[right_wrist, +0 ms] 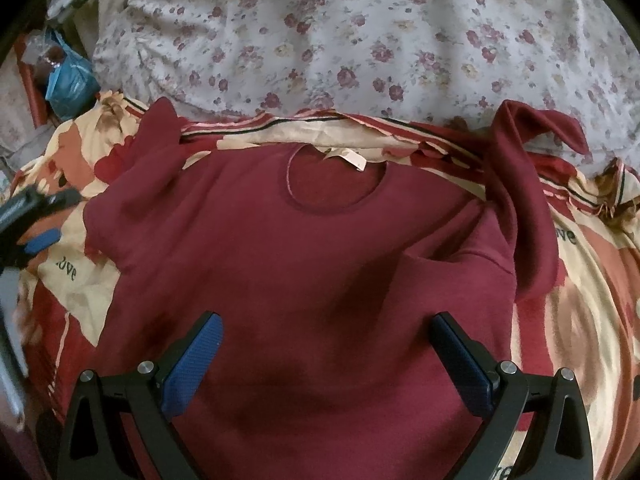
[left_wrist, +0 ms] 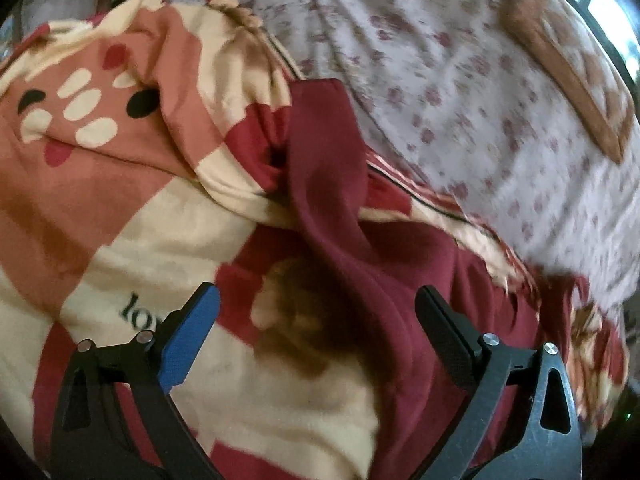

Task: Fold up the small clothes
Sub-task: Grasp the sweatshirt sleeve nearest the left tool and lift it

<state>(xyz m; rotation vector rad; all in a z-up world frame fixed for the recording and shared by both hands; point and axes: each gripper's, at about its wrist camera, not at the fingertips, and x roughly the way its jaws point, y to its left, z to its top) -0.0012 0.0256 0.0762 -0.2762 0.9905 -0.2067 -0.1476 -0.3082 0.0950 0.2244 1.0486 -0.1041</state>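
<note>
Left wrist view: the left gripper (left_wrist: 318, 320) is seen with its fingers spread wide and nothing held between them. Beneath and beyond it a patterned blanket (left_wrist: 120, 216) in cream, red and orange is spread, printed with a cartoon face at 10 o'clock. A sleeve (left_wrist: 320, 152) of the dark red sweater (left_wrist: 460, 300) is laid over the blanket from the centre toward 5 o'clock, passing just inside the finger at the right of the frame. A flowered bedsheet (left_wrist: 460, 80) is seen from 12 to 3 o'clock, and a brown-edged pillow (left_wrist: 572, 68) lies on it at 2 o'clock.

Right wrist view: the left gripper (right_wrist: 38, 218) is shown again at 9 o'clock, over the blanket (right_wrist: 80, 292) beside the sweater's edge. The sweater (right_wrist: 300, 260) is laid flat on the blanket at the centre, front up, its round neckline (right_wrist: 332, 180) and label turned toward 12 o'clock. The right gripper (right_wrist: 326, 340) is held above the lower body of the sweater, fingers wide apart and empty. The other sleeve (right_wrist: 528, 184) is bunched and raised at 2 o'clock. The flowered bedsheet (right_wrist: 360, 40) fills the far side, with a blue bag (right_wrist: 68, 80) at 10 o'clock.
</note>
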